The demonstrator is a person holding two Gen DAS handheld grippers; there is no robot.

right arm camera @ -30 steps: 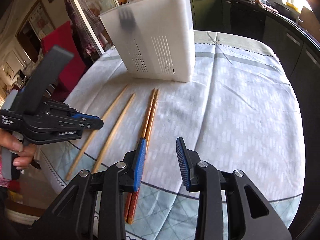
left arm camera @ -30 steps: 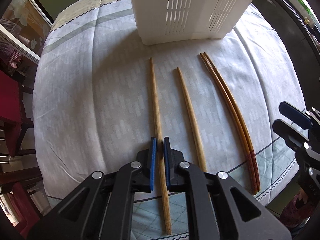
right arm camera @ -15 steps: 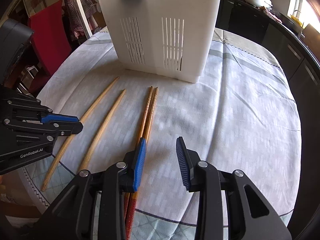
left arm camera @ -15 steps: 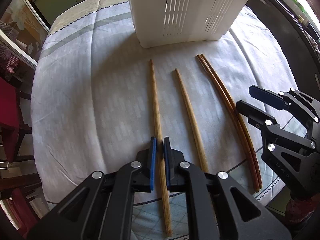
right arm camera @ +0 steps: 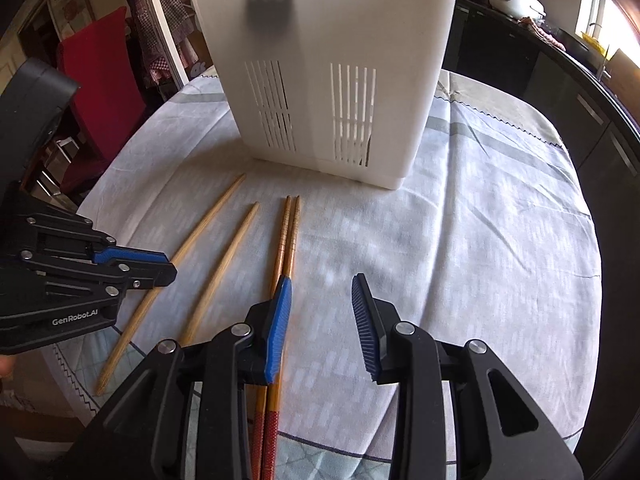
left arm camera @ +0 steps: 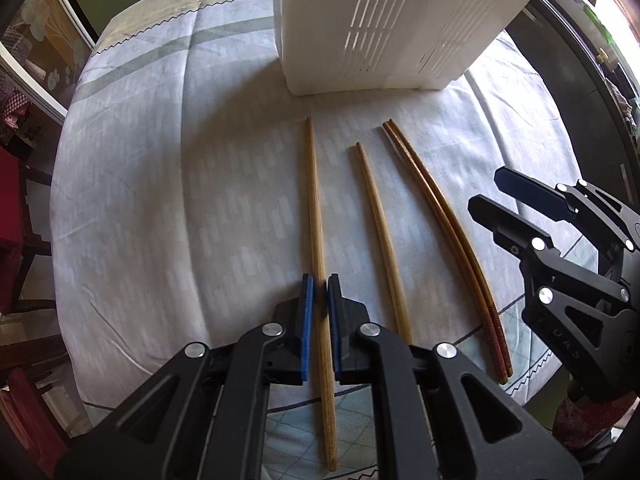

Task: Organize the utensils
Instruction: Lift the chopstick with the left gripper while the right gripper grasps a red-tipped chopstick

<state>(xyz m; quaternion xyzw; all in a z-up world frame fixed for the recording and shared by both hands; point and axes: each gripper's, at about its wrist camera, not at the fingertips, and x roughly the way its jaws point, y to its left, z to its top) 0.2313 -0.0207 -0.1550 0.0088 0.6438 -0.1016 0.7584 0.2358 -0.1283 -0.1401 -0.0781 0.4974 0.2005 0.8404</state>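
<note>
The left gripper (left arm camera: 321,304), its blue-padded jaws pressed against a long pale bamboo chopstick (left arm camera: 316,216), pinches that stick low over a round table under a pale grey patterned tablecloth (left arm camera: 160,184); whether the stick has left the cloth cannot be told. The right gripper (right arm camera: 322,320) hangs with its jaws spread and empty, its left finger just over a pair of darker reddish-brown chopsticks with red-wrapped handles (right arm camera: 289,232), which lie side by side and touching. Between that pair and the pinched stick rests a second, shorter pale bamboo chopstick (left arm camera: 378,232), untouched. All four sticks point toward a tall white plastic utensil holder with slotted walls (right arm camera: 332,80), which stands upright at their far tips; a dark fork-like shape shows through its wall, so something is already stowed inside. By the look of it, the sorting is at an early stage: no chopstick on the cloth has reached the holder, one is in hand, and three wait their turn.
</note>
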